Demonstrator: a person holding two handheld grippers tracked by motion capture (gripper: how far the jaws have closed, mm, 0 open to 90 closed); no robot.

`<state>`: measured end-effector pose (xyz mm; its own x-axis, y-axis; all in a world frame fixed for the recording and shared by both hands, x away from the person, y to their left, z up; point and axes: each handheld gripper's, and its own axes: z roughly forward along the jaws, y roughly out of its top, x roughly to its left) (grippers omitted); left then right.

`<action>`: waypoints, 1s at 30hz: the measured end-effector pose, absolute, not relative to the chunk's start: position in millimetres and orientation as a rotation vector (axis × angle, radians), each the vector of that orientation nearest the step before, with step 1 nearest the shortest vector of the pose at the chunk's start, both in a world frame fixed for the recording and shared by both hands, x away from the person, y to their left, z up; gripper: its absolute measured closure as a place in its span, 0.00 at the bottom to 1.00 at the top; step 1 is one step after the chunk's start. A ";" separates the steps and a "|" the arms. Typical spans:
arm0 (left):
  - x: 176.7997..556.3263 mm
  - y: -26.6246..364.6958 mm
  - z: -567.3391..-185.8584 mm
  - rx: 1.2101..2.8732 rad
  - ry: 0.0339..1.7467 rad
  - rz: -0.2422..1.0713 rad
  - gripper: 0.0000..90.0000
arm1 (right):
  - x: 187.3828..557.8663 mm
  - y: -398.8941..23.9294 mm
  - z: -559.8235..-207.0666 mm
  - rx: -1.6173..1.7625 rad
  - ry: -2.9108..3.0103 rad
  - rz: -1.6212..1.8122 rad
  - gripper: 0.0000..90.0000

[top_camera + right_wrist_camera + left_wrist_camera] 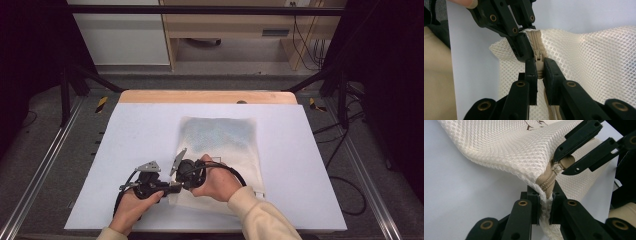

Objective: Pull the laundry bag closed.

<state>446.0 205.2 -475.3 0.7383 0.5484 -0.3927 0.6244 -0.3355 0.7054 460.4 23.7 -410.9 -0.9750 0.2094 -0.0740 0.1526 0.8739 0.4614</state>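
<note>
A cream mesh bag (220, 145) lies flat on the white table top (125, 145). Its near left corner is lifted between the two grippers. In the left gripper view, my left gripper (545, 197) is shut on the bag's edge at the end of the tan zipper (547, 181). Just beyond it, the right gripper (557, 165) pinches the zipper pull (565, 163). The right gripper view has my right gripper (539, 68) shut on the zipper pull (538, 60), with the left gripper (524, 50) clamped on the mesh right beside it. From above, the left gripper (172, 189) and right gripper (186, 176) meet at that corner.
The table's wooden far edge (200, 96) runs along the back. Black frame posts (65, 95) stand at both sides, and cables (345, 190) lie on the floor to the right. A light cabinet (120, 35) stands behind the table.
</note>
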 end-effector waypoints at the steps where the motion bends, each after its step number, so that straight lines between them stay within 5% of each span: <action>1: 446.0 205.0 -475.4 2.017 0.887 -0.104 0.91 | 460.4 23.7 -410.9 0.283 2.923 0.705 0.91; 30: 442.9 200.9 -473.4 2.038 0.853 -0.100 0.91 | 459.5 2.5 -417.1 0.340 2.923 0.685 0.91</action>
